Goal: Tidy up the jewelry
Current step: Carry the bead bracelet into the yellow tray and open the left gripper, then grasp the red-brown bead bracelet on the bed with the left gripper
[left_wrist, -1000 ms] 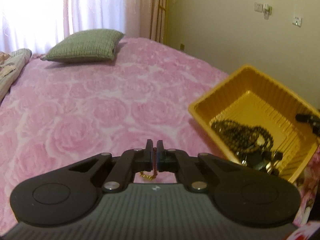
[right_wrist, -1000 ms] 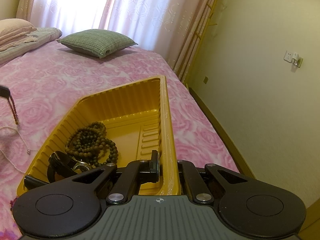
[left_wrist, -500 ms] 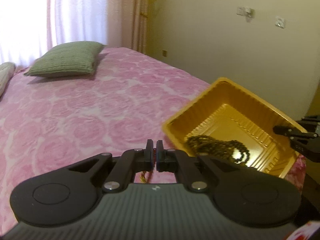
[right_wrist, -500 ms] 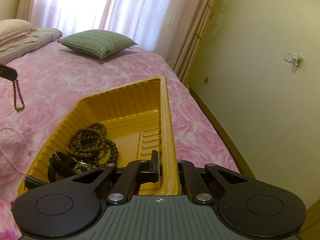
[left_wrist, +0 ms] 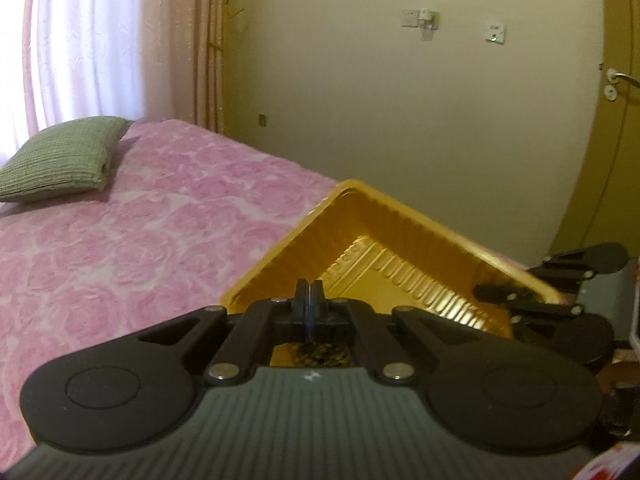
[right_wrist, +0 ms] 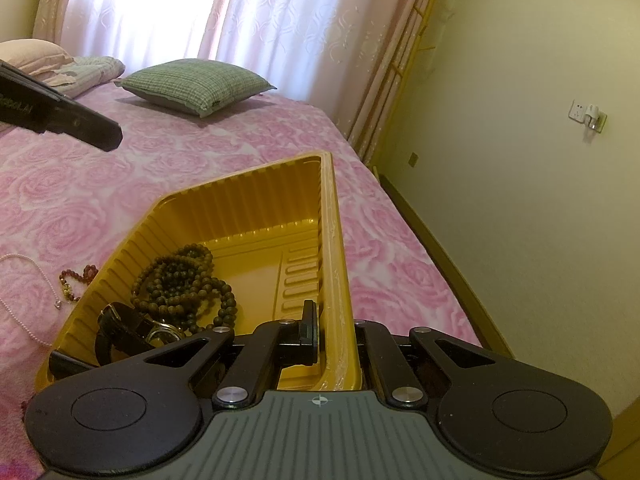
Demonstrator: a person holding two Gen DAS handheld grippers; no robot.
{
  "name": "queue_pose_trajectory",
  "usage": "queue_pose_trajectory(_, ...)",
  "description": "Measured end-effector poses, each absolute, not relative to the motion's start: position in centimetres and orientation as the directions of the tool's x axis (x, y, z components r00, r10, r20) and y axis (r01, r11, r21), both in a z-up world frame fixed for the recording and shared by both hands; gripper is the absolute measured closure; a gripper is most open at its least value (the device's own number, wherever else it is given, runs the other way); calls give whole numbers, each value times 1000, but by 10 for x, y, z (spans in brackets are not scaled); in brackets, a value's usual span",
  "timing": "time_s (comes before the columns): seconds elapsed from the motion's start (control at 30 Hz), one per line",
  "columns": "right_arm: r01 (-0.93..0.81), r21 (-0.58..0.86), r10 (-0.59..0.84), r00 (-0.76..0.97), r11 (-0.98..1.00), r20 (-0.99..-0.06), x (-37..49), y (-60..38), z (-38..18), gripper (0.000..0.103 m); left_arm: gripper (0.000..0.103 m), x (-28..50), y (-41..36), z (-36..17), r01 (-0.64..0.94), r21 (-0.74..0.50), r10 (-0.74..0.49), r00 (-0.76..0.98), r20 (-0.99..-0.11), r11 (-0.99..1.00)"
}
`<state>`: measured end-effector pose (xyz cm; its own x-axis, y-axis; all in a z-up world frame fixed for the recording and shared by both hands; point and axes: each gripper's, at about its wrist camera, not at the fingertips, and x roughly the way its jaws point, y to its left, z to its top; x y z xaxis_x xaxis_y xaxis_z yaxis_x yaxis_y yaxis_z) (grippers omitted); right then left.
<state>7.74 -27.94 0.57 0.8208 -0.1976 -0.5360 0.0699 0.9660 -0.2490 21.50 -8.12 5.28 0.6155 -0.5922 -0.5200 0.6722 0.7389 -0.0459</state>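
Note:
A yellow plastic tray lies on the pink rose bedspread and shows in the left wrist view too. It holds a dark bead bracelet and a black watch. My right gripper is shut on the tray's right wall. My left gripper is shut above the tray's near corner; what it holds is hidden. A red bead bracelet lies on the bedspread just left of the tray. A thin white pearl chain lies further left.
A green pillow rests far back on the bed, seen too in the left wrist view. The bed's right edge drops to a floor strip by a yellow wall. A door stands right.
My left gripper swung right over the tray. The red bead bracelet that hung from it now lies on the bedspread beside the tray. My right gripper kept its hold on the tray wall.

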Motion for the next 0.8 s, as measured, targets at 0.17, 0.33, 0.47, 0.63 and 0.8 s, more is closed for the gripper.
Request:
queue_pose_trajectory(0.17,74,-246,-199,821,966,-536,78,-280,5,100,97,222,-58,26,615,-32,-521,637,-568,788)
queue_pose_trajectory(0.33,77,-246,-202,819,966,-538,79,-281,4,100,96,227,-37,-12,582,-34,-468,618,-632,813)
queue_pose_trajectory(0.47,78,-251,-206,817,965,-539,80,-280,2,100,89,226,-30,-38,581,-31,-455,601,-658,813)
queue_pose_trajectory(0.63,79,-253,-208,816,964,-540,81,-281,1,100,82,227,-29,-55,581,-22,-441,591,-675,813)
queue_pose_trajectory(0.8,79,-255,-210,814,964,-542,82,-281,0,99,82,234,-30,-66,569,-48,-440,576,-689,821)
